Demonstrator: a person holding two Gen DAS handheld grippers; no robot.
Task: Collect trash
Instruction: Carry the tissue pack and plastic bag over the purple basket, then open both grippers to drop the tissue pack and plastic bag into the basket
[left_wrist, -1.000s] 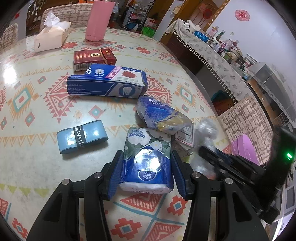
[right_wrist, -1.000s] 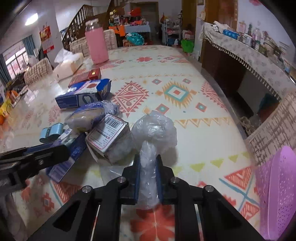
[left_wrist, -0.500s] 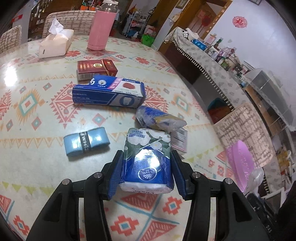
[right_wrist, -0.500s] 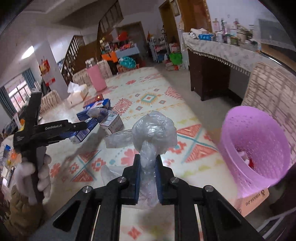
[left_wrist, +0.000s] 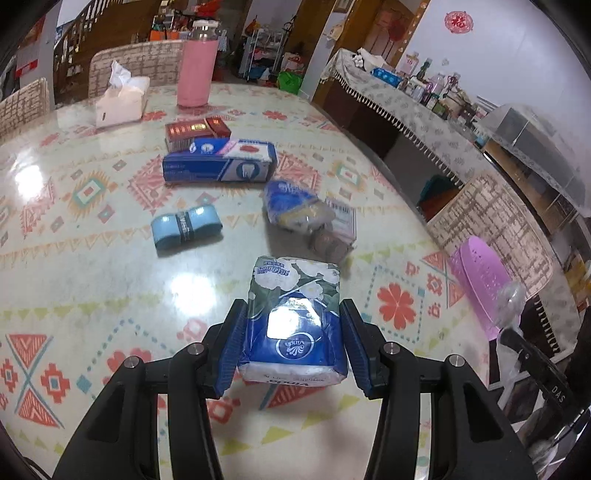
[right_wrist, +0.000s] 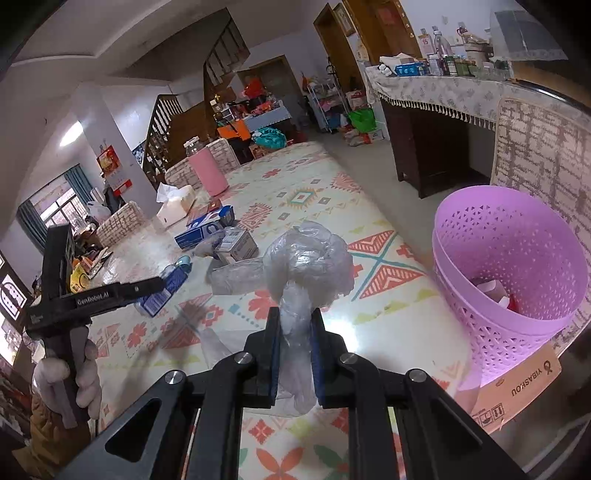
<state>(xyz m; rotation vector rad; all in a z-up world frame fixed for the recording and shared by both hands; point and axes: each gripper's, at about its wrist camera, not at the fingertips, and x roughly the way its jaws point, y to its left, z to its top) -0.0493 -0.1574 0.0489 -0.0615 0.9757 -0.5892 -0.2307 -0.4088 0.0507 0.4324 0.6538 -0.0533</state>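
My left gripper (left_wrist: 291, 328) is shut on a blue Vinda tissue pack (left_wrist: 293, 317) and holds it above the table. It also shows in the right wrist view (right_wrist: 162, 291). My right gripper (right_wrist: 295, 336) is shut on a crumpled clear plastic bag (right_wrist: 306, 266), held in the air left of a purple mesh trash basket (right_wrist: 509, 258). The basket stands off the table's right edge and has some trash inside. In the left wrist view the basket (left_wrist: 480, 273) and the bag (left_wrist: 511, 295) show at the right.
On the patterned table (left_wrist: 92, 280) lie a light-blue roll (left_wrist: 186, 225), a blue toothpaste box (left_wrist: 219, 166), a red box (left_wrist: 197, 131), a blue wrapper (left_wrist: 295, 206) and a labelled packet (left_wrist: 340, 229). A tissue box (left_wrist: 120, 101) and pink bottle (left_wrist: 195, 64) stand at the back. A cardboard box (right_wrist: 517, 384) is under the basket.
My right gripper has carried the plastic bag off the table pile toward the purple basket. My left gripper has lifted the tissue pack and drawn it back from the other items.
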